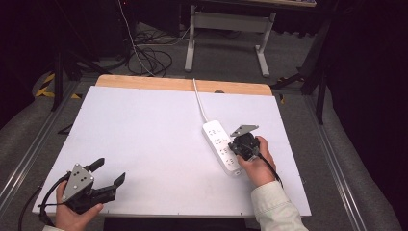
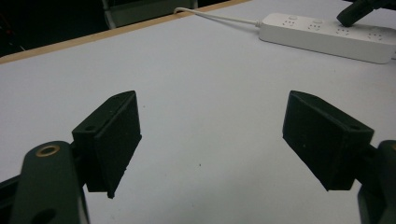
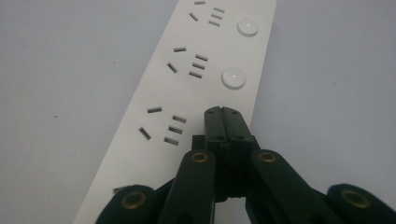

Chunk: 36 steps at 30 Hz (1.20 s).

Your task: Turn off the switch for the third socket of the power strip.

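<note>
A white power strip (image 1: pixel 219 139) lies on the white table (image 1: pixel 144 134), right of centre, and its cord (image 1: pixel 198 100) runs off the far edge. My right gripper (image 1: pixel 235 154) is shut and empty, pointing down onto the strip. In the right gripper view its closed tips (image 3: pixel 222 113) rest on the strip (image 3: pixel 187 79) in line with two round buttons (image 3: pixel 233 78), beside a socket. My left gripper (image 1: pixel 109 171) stands open near the front left corner with bare table between its fingers (image 2: pixel 112 135). From there the strip (image 2: pixel 327 39) and the right gripper's tip (image 2: pixel 349 17) show far off.
A strip of bare wood (image 1: pixel 144 83) runs along the table's far edge. Beyond it stand a grey desk frame (image 1: pixel 226 29) and loose cables (image 1: pixel 149 60) on the floor. Metal rails (image 1: pixel 337 159) flank the table.
</note>
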Each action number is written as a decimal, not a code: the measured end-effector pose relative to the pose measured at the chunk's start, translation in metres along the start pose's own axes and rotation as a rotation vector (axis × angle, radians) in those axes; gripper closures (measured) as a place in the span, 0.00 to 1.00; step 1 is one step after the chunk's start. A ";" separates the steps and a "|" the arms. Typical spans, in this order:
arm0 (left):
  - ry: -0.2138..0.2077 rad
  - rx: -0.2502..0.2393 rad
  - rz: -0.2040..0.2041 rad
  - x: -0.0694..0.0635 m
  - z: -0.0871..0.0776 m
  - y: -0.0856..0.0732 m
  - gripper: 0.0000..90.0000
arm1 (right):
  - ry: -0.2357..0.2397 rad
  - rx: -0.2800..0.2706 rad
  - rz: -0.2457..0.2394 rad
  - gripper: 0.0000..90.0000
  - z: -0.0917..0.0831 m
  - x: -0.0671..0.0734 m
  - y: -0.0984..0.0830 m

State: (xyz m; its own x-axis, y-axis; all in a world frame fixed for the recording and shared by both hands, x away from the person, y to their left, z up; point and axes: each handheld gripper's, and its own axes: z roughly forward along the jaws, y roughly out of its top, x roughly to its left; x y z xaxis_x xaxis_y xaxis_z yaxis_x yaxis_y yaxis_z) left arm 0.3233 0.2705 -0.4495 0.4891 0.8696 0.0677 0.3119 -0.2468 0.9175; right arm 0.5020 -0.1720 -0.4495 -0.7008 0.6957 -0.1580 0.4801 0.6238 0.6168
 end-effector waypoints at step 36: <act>0.001 0.000 -0.006 0.001 0.000 0.000 0.22 | -0.013 -0.185 -0.001 1.00 -0.034 0.003 0.001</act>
State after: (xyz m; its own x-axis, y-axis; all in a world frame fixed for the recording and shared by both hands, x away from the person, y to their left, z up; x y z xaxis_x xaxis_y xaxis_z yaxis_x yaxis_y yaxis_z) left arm 0.3240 0.2712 -0.4496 0.4866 0.8713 0.0630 0.3143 -0.2418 0.9180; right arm 0.4821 -0.1815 -0.4236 -0.6935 0.7007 -0.1678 0.3735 0.5487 0.7480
